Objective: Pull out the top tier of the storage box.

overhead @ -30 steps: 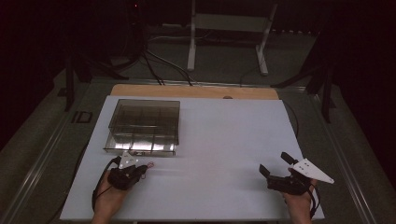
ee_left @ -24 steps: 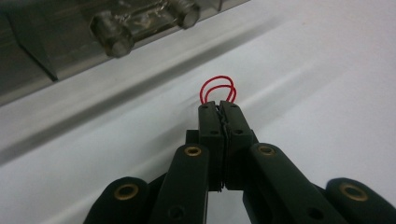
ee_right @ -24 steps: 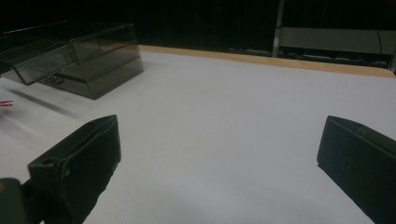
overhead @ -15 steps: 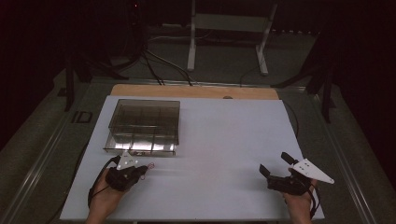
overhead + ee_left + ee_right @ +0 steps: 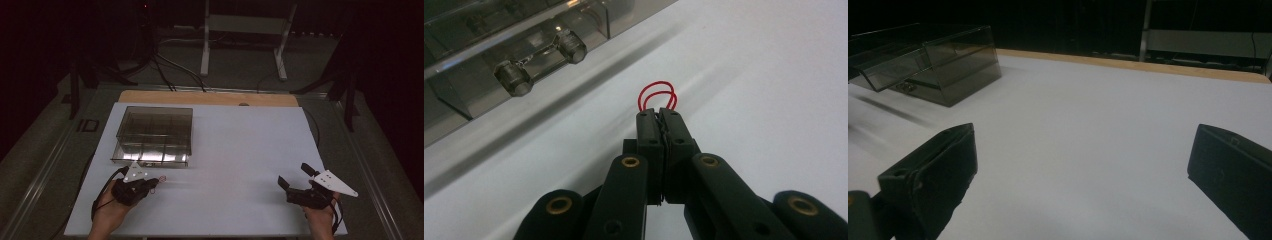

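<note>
The left gripper [image 5: 659,117] is clamped tight on a thin red wire [image 5: 657,96], bent into two small loops that poke out just past its tips. In the high view the same wire [image 5: 161,179] is a tiny red curl at the nose of that gripper [image 5: 150,184], hanging low over the table. Just ahead of it sits one smoky clear plastic box [image 5: 155,134] with dividers inside and two little round knobs [image 5: 514,79] on the near wall.

The right gripper [image 5: 1083,165] has its jaws spread wide with nothing in them, well off to the side of the box [image 5: 943,62].

The table [image 5: 240,150] is plain white with a wooden strip [image 5: 210,98] along the far edge. The room behind is dark, with a white metal stand [image 5: 245,30] and cables on the floor [image 5: 165,65].

Count: two grippers, one box, one wire.
</note>
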A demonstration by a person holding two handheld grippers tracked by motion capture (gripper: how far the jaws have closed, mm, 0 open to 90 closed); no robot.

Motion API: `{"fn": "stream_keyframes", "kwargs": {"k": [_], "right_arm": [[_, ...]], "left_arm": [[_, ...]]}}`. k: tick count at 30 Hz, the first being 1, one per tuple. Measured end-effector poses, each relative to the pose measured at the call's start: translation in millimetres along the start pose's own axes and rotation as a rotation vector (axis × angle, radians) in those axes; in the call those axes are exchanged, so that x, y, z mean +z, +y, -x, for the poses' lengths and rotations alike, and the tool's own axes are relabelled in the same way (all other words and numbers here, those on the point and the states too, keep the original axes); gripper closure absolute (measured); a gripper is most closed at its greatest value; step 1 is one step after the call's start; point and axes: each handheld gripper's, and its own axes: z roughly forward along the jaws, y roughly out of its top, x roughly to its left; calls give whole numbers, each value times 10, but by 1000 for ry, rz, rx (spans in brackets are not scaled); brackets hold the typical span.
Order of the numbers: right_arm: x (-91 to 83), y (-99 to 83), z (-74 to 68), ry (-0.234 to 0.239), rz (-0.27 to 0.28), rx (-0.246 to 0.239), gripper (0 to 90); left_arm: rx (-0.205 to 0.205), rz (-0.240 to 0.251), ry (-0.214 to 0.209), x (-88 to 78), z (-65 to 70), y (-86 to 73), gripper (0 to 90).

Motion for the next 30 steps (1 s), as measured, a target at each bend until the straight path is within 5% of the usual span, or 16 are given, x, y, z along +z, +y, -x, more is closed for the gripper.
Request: {"fn": "stream_keyframes", "kwargs": {"k": [30], "right_arm": [[1,-1,-3,0,-2,1,0]], "left_arm": [[49,31,-22,-291,-56,132,900]]}}
